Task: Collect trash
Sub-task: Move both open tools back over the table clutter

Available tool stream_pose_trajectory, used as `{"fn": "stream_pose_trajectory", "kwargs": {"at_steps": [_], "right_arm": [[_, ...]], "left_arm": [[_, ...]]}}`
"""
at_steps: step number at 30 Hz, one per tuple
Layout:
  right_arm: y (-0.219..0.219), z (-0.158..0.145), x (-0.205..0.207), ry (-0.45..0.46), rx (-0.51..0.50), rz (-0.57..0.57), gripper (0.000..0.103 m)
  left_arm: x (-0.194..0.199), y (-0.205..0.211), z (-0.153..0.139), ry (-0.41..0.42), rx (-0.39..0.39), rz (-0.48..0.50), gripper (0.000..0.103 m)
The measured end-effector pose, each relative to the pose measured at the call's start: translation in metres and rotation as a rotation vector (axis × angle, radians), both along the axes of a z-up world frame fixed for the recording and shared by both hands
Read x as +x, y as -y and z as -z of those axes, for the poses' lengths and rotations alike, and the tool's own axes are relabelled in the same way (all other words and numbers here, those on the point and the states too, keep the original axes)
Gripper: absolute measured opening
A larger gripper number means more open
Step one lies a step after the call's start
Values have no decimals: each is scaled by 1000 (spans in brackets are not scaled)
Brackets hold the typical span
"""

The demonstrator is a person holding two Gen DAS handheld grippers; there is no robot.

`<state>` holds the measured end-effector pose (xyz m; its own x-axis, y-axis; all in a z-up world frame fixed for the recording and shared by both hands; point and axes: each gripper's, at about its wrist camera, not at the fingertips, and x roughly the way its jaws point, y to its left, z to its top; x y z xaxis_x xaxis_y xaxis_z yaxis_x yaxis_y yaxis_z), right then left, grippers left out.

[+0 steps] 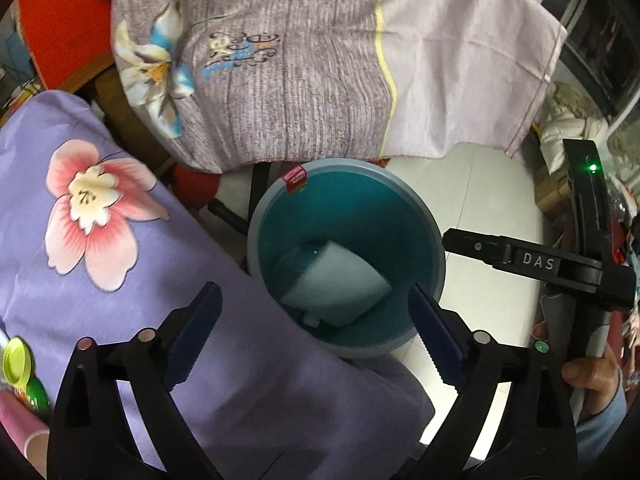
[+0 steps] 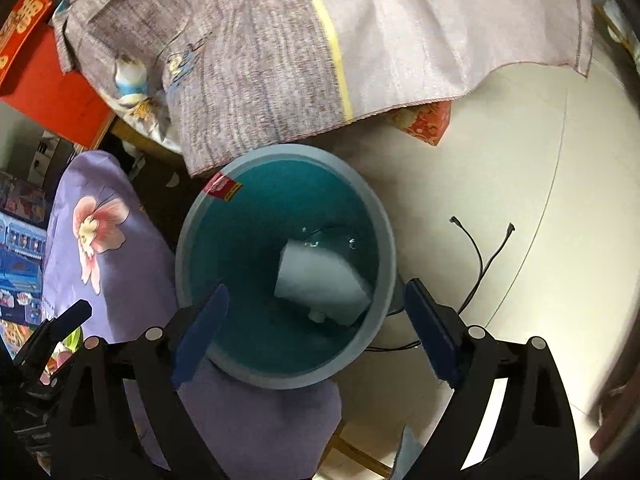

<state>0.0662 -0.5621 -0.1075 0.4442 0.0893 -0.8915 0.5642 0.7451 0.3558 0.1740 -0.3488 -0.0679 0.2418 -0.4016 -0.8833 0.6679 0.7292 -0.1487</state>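
A round teal trash bin (image 1: 416, 200) stands on the floor; it also shows in the right wrist view (image 2: 384, 240). A white carton-like piece of trash (image 1: 336, 288) lies inside it, seen too in the right wrist view (image 2: 320, 280). My left gripper (image 1: 316, 332) is open and empty, hovering above the bin's near rim. My right gripper (image 2: 316, 328) is open and empty above the bin as well. The right gripper also appears in the left wrist view (image 1: 520, 258), to the right of the bin.
A purple floral cloth (image 1: 100, 208) covers a surface left of the bin. A grey-lilac floral sheet (image 1: 320, 60) hangs behind it. A green bottle with a yellow cap (image 1: 20, 372) lies at far left. A thin black cable (image 2: 476, 256) lies on the white floor (image 2: 500, 140).
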Motion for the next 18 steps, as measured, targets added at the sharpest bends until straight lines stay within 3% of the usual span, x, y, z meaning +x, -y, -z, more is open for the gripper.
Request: {"fn": "stream_pose_trajectory", "kwargs": {"at_steps": [9, 18], "right_arm": [[-56, -34, 9, 32, -46, -125, 86], [-145, -60, 18, 73, -58, -305, 86]], "left_arm": [[-19, -56, -27, 23, -32, -94, 98], [-50, -149, -50, 79, -6, -232, 99]]}}
